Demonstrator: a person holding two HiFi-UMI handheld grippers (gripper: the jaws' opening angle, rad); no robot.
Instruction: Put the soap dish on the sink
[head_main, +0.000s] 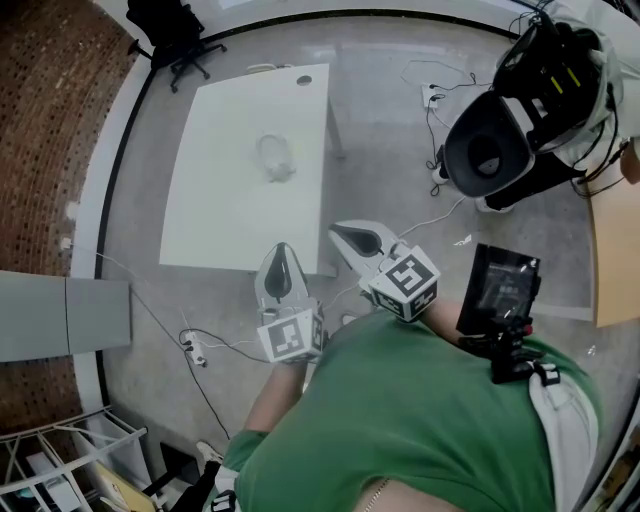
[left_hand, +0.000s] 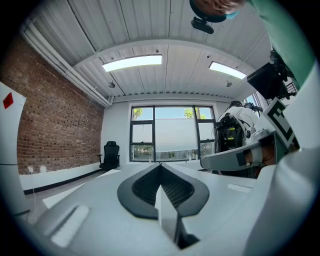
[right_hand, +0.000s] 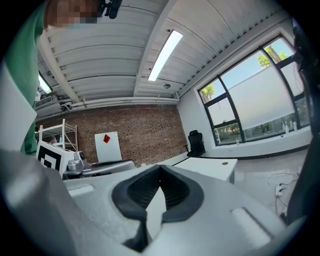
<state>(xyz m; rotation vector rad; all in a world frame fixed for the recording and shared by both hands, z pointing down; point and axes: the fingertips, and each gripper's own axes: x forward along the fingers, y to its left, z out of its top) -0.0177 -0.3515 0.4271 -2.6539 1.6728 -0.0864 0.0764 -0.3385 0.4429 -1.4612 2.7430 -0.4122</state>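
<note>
While the left gripper (head_main: 282, 255) and right gripper (head_main: 352, 238) are closed on nothing, well apart from the white table (head_main: 225, 205), no step is judged done.

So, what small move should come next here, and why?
Probably step toward the white table, carrying both grippers forward. The left gripper and right gripper have shut, empty jaws. Neither is near the clear object, the only likely soap dish, which lies mid-table ahead of them.
</note>
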